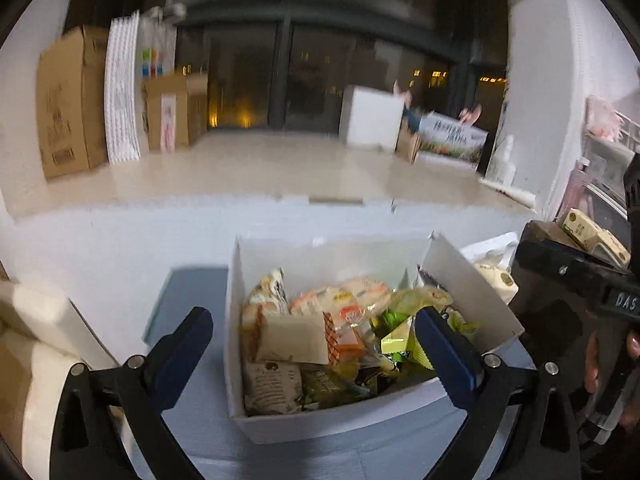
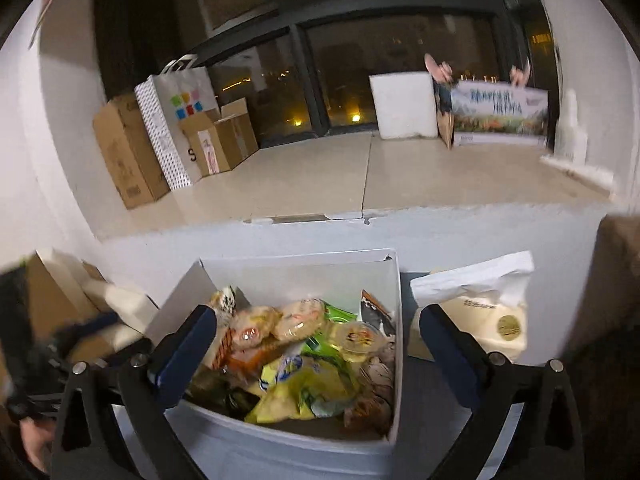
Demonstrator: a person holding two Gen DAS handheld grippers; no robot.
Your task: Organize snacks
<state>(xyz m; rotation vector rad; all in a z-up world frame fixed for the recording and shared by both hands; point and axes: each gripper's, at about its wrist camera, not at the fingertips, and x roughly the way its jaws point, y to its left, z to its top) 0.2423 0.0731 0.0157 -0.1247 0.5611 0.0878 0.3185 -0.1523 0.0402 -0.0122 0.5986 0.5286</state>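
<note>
A white cardboard box (image 1: 320, 424) sits open on the blue-grey tabletop, filled with several mixed snacks. Among them are a cream packet (image 1: 294, 338), pale round pastries (image 1: 344, 296) and green wrappers (image 1: 400, 340). My left gripper (image 1: 316, 344) hangs open above the box, one blue pad outside its left wall and one over its right side, holding nothing. In the right wrist view the same box (image 2: 280, 448) holds a yellow bag (image 2: 304, 388) and a jelly cup (image 2: 358, 338). My right gripper (image 2: 318, 344) is open and holds nothing, its right finger outside the box wall.
A white paper bag (image 2: 480, 308) stands right of the box, with small cream cartons (image 1: 592, 236) behind it. Pale boxes (image 1: 40, 320) crowd the left side. Beyond the table edge are floor, brown cartons (image 1: 68, 100), a white foam box (image 1: 372, 116) and dark windows.
</note>
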